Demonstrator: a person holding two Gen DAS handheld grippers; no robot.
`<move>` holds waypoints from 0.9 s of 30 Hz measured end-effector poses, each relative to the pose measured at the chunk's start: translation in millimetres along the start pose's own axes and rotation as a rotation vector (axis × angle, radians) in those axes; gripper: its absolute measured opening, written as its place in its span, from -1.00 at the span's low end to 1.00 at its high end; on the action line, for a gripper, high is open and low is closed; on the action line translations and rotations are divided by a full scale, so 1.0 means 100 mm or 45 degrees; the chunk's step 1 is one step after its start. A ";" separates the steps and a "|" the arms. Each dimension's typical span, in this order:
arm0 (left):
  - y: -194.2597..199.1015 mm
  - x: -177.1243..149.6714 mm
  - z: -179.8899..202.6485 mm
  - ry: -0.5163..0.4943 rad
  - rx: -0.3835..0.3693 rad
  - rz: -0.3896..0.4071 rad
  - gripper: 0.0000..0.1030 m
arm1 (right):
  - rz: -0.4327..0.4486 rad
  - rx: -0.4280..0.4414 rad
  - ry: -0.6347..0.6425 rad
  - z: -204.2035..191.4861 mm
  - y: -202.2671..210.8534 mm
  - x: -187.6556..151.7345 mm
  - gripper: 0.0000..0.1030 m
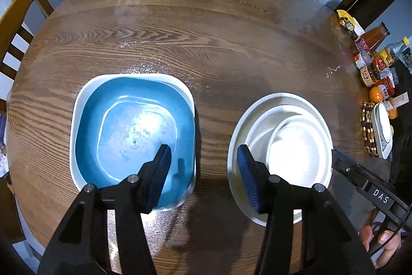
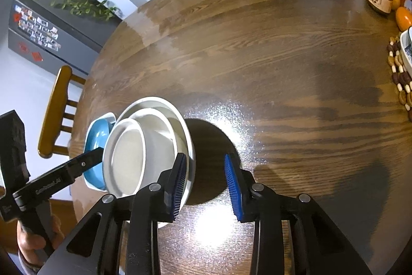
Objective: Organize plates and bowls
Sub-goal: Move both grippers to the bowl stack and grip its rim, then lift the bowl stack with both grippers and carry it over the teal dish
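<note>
Two stacks of dishes sit side by side on the round wooden table (image 1: 206, 25). On one side a square blue plate (image 1: 134, 125) lies inside a square white plate (image 1: 77, 120). Just beside them, not touching, three round white bowls (image 1: 280, 143) are nested one inside the other, big to small. The left gripper (image 1: 204, 164) hangs above the gap between the two stacks. Its blue pads (image 1: 161, 172) are apart, with only bare table between them, so it holds nothing. The right gripper (image 2: 204, 184) is low beside the bowl stack. One of its blue pads (image 2: 177, 184) is over the rim of the biggest bowl (image 2: 189, 146), the other is over the table, and nothing is pinched between them. The letters "DAS" can be read in white on the side of the right gripper's black arm (image 1: 381, 195). A hand (image 1: 381, 244) holds its grip below. At the far edge of the table stand jars and bottles (image 1: 373, 61) with red and yellow labels; the writing on them is too small to read. An orange (image 2: 403, 17) and a beaded mat (image 2: 400, 76) are there too. Wooden chairs (image 2: 59, 110) stand around the table.
</note>
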State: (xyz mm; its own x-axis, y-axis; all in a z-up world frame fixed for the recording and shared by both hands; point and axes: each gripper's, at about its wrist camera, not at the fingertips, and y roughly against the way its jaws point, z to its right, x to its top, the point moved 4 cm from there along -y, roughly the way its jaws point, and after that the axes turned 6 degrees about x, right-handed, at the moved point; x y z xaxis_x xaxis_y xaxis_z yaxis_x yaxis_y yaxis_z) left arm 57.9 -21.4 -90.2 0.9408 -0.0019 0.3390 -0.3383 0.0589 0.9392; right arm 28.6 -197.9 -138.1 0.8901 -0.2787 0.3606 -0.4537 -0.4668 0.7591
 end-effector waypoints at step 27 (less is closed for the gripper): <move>-0.16 -0.04 0.40 -0.168 0.046 0.033 -0.96 | 0.002 0.065 -0.031 0.01 -0.09 -0.02 -0.56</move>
State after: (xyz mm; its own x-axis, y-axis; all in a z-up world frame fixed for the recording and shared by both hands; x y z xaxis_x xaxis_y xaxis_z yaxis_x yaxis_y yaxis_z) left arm 58.4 -62.6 -104.0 0.9215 -0.1323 0.3652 -0.3653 0.0246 0.9306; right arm 30.9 -194.2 -146.3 0.8884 -0.2998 0.3478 -0.4572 -0.5082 0.7298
